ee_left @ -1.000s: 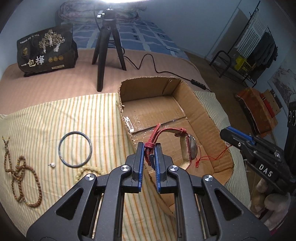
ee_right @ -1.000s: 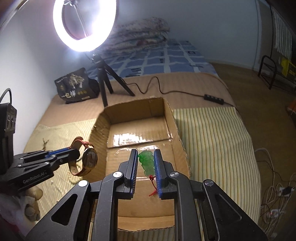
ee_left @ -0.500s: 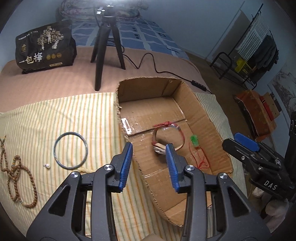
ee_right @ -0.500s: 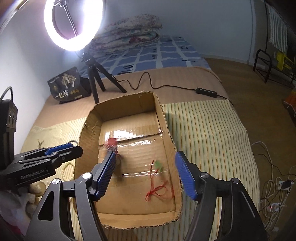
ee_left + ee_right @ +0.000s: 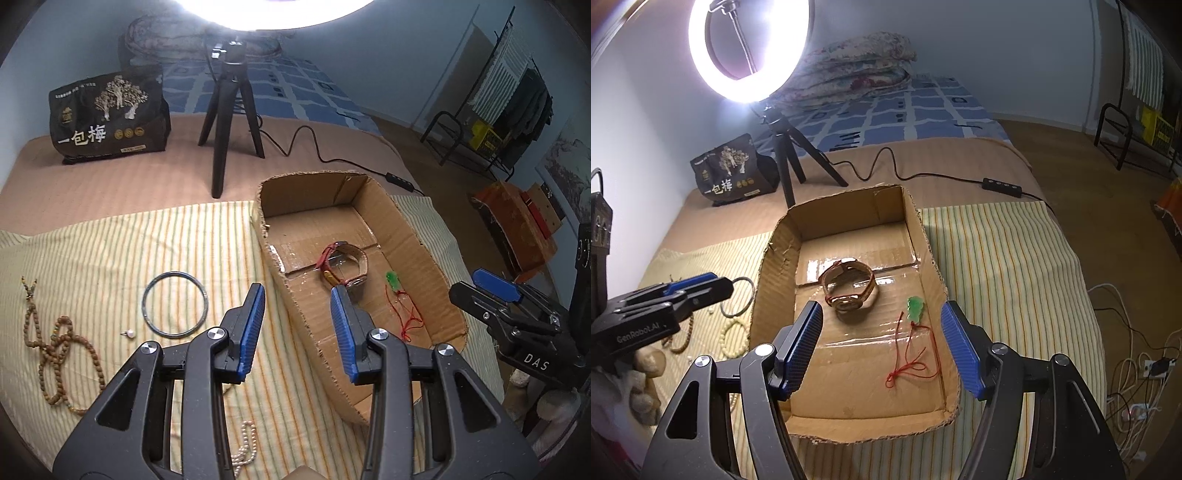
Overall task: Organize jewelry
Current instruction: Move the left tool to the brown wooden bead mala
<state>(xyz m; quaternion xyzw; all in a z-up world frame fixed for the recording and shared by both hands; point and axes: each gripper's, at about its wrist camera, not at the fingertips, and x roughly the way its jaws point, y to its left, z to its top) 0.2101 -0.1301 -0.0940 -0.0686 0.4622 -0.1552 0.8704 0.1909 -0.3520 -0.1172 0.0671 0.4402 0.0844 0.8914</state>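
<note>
Only the left wrist view shows the loose pieces on the striped cloth point(image 5: 110, 251): a dark bangle point(image 5: 174, 304) just ahead-left of the left gripper point(image 5: 297, 328), a wooden bead string point(image 5: 59, 354) far to its left, and white beads point(image 5: 245, 443) beneath it. Its jaws are spread wide, holding nothing. From the right wrist view, the right gripper point(image 5: 882, 349) is likewise spread and empty above the cardboard box point(image 5: 768, 266). Inside, ahead of it, the watch point(image 5: 849, 286) sits with its strap looped upright and its face toward the gripper; to the right, the green pendant point(image 5: 915, 308) lies lengthwise, red cord point(image 5: 912, 360) trailing nearer.
</note>
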